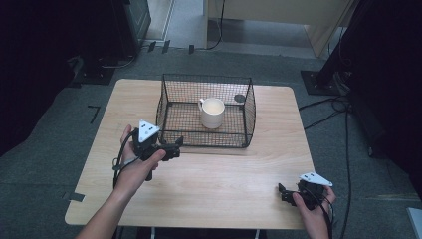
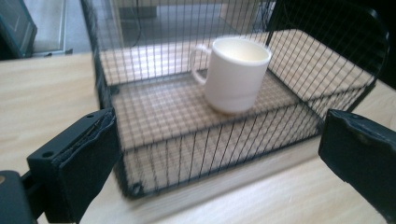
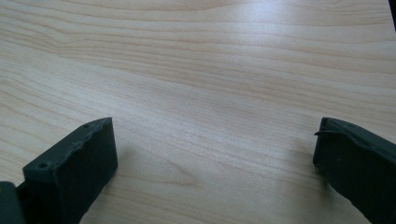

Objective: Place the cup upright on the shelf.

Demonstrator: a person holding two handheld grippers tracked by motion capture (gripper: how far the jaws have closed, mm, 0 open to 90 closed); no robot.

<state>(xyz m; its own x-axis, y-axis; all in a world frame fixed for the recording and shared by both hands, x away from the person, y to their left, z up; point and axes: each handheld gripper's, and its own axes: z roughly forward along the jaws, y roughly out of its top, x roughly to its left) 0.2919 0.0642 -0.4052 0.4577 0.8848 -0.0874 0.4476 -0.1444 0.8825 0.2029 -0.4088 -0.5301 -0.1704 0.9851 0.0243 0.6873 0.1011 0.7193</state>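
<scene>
- High view: one wire basket point(image 1: 206, 112) stood on the wooden table point(image 1: 199, 184), toward its far side, with a single cream mug point(image 1: 212, 112) upright on the basket floor, handle turned to the left. The left gripper point(image 1: 175, 145) hovered just beside the basket's near left corner, jaws pointed at the mesh. The right gripper point(image 1: 282, 191) sat well apart, near the table's near right corner, resting in the person's hand.
- Left gripper view: the jaws stood released and wide, nothing between them; the basket point(image 2: 224, 140) corner lay just ahead and the mug point(image 2: 236, 74) stood beyond the wire wall. There was one mug and one basket; nothing else lay inside.
- Right gripper view: the jaws stood released over bare table point(image 3: 196, 93), gripping nothing.
- Risk, as I judged it: if the left claw pressed forward at this height, a jaw could catch the mesh corner and shove the light basket across the table, perhaps tipping the mug. Reaching the mug would call for coming over the rim, not through the wall; a jaw clipping the top wire on the way could also tilt the basket.
- Count: two grippers, one basket, one mug, one table.
</scene>
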